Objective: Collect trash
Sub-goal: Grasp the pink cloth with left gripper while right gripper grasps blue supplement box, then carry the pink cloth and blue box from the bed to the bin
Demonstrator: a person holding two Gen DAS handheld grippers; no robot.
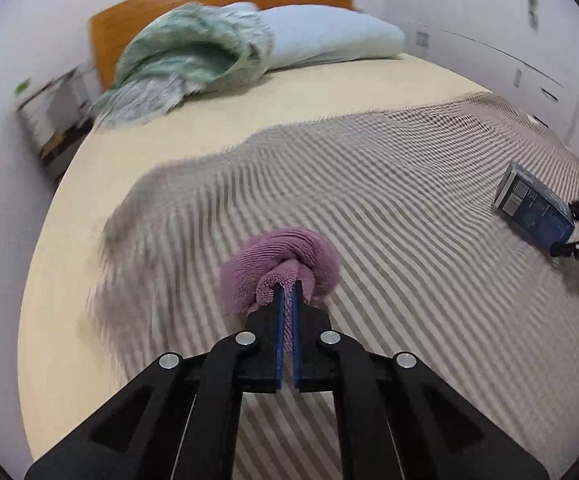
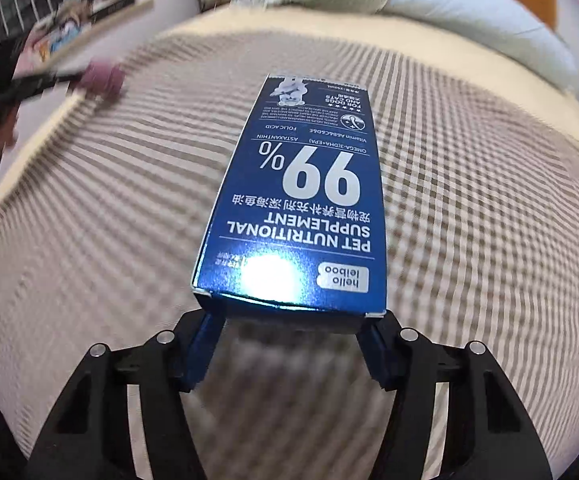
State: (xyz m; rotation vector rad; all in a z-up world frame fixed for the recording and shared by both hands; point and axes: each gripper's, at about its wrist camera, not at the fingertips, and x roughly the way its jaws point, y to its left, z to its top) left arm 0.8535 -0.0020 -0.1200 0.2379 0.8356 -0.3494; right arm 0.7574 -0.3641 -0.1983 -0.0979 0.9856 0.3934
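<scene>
We hold the purple cloth pinched in our left gripper above the striped blanket. Our right gripper clamps only 1 end of the blue box; that long overhang could lever it loose.

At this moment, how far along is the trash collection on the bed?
Nothing looks binned yet; no bin shows. In hand: left gripper is clamped on the purple cloth, and right gripper has the blue box between its jaws. Left: carrying both off the striped blanket.
</scene>
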